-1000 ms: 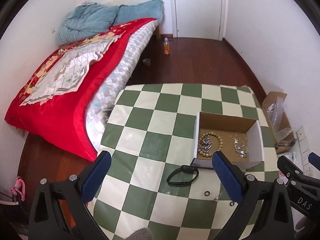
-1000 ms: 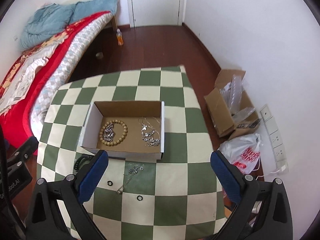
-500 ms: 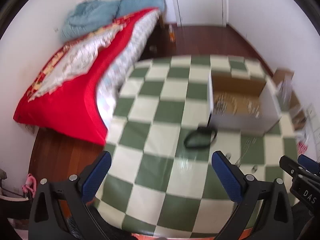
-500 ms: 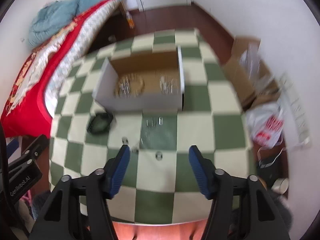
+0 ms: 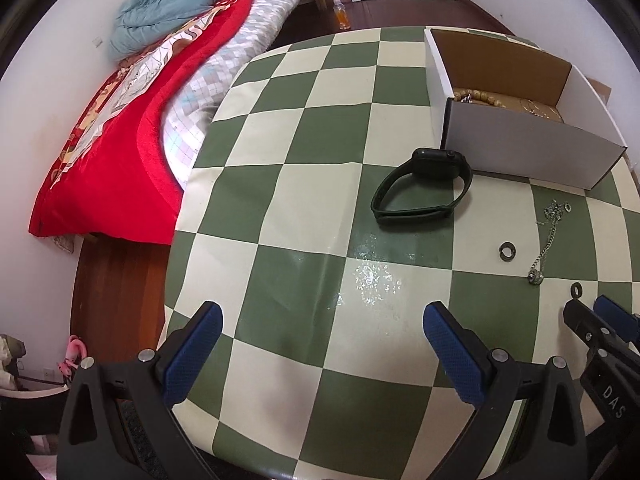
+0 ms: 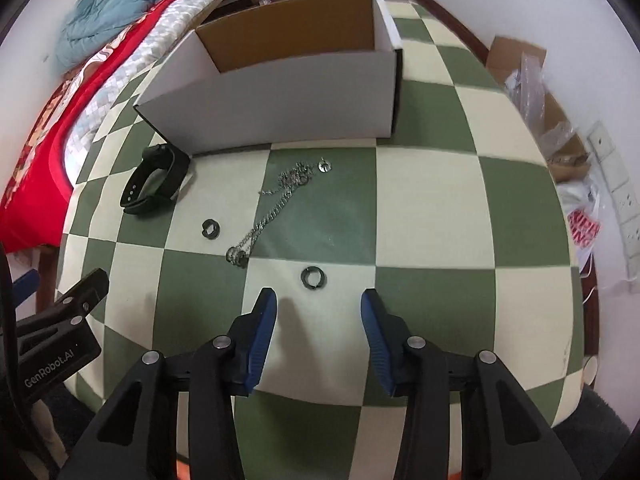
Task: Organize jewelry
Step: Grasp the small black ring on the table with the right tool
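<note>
A white cardboard box (image 6: pixel 280 92) (image 5: pixel 520 148) stands on the green-and-cream checked table (image 6: pixel 432 200) (image 5: pixel 304 184); a wooden bead bracelet (image 5: pixel 480 98) shows inside it. In front of the box lie a black smartwatch (image 6: pixel 154 180) (image 5: pixel 424 186), a silver chain necklace (image 6: pixel 276 204) (image 5: pixel 550 236) and two dark rings (image 6: pixel 210 229) (image 6: pixel 313 278) (image 5: pixel 507 251). My right gripper (image 6: pixel 318 312) is open and empty, low over the table, just short of the nearer ring. My left gripper (image 5: pixel 320 328) hangs wide open and empty over the table's near left part.
A bed with a red cover (image 5: pixel 132 120) and blue quilt (image 5: pixel 172 4) runs along the table's left side. An open carton with plastic bags (image 6: pixel 536 92) and a white bag (image 6: pixel 584 228) sit on the floor to the right. A bottle (image 5: pixel 342 14) stands on the floor.
Both grippers have dropped lower and closer to the table. The right gripper's fingers have narrowed from wide open and now sit just before the nearer ring.
</note>
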Tool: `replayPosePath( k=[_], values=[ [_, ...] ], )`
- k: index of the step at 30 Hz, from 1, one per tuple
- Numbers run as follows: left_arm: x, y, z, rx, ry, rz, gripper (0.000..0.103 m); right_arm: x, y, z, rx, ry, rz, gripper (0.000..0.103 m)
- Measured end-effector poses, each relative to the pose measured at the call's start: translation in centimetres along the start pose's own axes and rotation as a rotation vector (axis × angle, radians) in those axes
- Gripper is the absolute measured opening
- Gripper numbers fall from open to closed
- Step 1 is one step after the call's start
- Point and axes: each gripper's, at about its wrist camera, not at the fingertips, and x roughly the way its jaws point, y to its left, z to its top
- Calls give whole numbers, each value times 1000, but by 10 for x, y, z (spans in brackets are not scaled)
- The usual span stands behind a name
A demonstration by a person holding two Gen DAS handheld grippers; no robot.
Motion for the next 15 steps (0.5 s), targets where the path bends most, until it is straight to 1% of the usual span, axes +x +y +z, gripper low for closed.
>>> replayPosePath(
  k=[7,13,15],
  values=[
    [3,2,1,-5,11,-9,102,2,14,4,-49,-24,-52,45],
    [5,3,0,-6,19,-16,102,3,15,7,-54,-32,-65,44],
    [5,2,0,-6,18,-18,102,3,14,8,-54,-36,-69,43]
  ],
)
